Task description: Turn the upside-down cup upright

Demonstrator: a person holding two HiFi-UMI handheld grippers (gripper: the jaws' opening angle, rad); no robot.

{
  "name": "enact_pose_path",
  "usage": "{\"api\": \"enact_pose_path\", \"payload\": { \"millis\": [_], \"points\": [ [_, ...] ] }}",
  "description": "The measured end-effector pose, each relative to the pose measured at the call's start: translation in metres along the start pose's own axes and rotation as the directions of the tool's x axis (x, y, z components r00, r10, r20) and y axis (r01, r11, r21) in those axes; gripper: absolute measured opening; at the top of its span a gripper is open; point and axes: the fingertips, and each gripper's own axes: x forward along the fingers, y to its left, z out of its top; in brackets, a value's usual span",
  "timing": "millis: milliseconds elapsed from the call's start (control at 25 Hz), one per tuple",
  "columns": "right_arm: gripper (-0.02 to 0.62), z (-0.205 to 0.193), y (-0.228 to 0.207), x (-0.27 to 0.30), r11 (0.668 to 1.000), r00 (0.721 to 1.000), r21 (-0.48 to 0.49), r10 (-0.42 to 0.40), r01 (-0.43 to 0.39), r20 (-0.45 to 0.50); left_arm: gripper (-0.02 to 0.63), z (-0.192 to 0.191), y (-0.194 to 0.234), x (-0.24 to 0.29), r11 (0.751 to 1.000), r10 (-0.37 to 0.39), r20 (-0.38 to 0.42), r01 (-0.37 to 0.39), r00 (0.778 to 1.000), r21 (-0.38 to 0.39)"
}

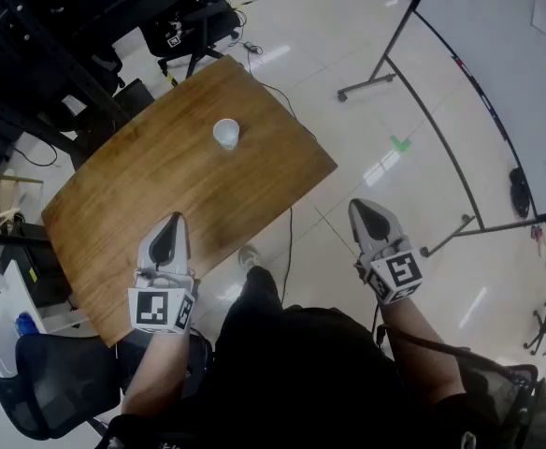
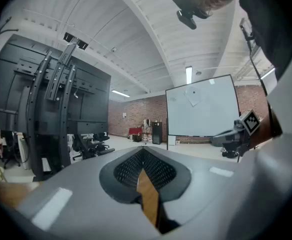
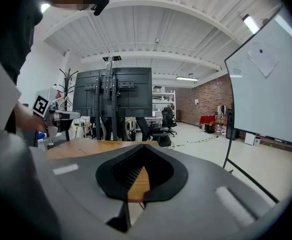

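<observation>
Cup [image 1: 226,134] is standing alone on the far half of the bench [image 1: 142,204], well apart from both tools, so nothing is touching it and the turning-over is not yet under way. It is looking small, white and slightly tapered, with a round top face catching the light. From the head view it is too small to tell whether that face is the base or the open mouth; going by the task, it is probably resting mouth-down.

Left tool [image 1: 172,221] is hovering over the near edge of the bench, pointing roughly toward the cup, with its jaws drawn together and nothing between them. Right tool [image 1: 358,207] is hanging off to the side above the floor [image 1: 348,110], beyond the bench's corner, its jaws likewise closed and empty. Both seem to be waiting in a resting pose in front of the seated person, which is leaving the cup in plain sight. Either tool will be needing to open its jaws before reaching for the cup's wall.
</observation>
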Motion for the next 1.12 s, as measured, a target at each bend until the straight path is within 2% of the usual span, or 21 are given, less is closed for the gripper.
{"api": "enact_pose_path", "payload": {
  "millis": [120, 280, 520, 720, 800, 880, 1000, 1120],
  "points": [
    [0.002, 0.019, 0.003, 0.046, 0.998, 1.0, -0.054, 0.021, -0.021, -0.005, 0.0, 0.011, 0.03, 0.039, 0.999, -0.031, 0.014, 0.03, 0.999, 0.029],
    [0.002, 0.043, 0.007, 0.092, 0.996, 0.999, -0.085, 0.036, -0.035, 0.017, 0.0, 0.016, 0.064, 0.077, 1.0, -0.019, 0.012, 0.019, 1.0, 0.003],
    [0.003, 0.043, -0.003, 0.143, 0.996, 0.998, -0.061, 0.068, -0.069, -0.017, 0.0, 0.022, 0.082, 0.101, 1.0, 0.008, 0.0, -0.008, 1.0, 0.008],
    [0.003, 0.04, -0.005, 0.191, 0.983, 0.986, -0.066, 0.169, -0.169, -0.008, 0.0, 0.028, 0.086, 0.103, 0.996, 0.087, -0.01, -0.086, 0.996, 0.028],
    [0.003, 0.039, -0.01, 0.211, 0.974, 0.976, -0.067, 0.219, -0.218, 0.0, 0.0, 0.028, 0.086, 0.1, 0.989, 0.144, -0.015, -0.143, 0.989, 0.026],
    [0.003, 0.03, -0.014, 0.233, 0.965, 0.966, -0.041, 0.259, -0.26, -0.022, 0.0, 0.028, 0.087, 0.089, 0.979, 0.206, -0.037, -0.206, 0.978, 0.01],
    [0.003, 0.011, -0.006, 0.265, 0.944, 0.943, -0.008, 0.328, -0.329, -0.059, 0.0, 0.033, 0.088, 0.061, 0.963, 0.266, -0.046, -0.264, 0.963, 0.053],
    [0.003, -0.007, 0.001, 0.298, 0.942, 0.939, -0.038, 0.329, -0.334, -0.096, 0.0, 0.036, 0.104, 0.041, 0.932, 0.362, -0.039, -0.36, 0.931, 0.048]
  ]
}}
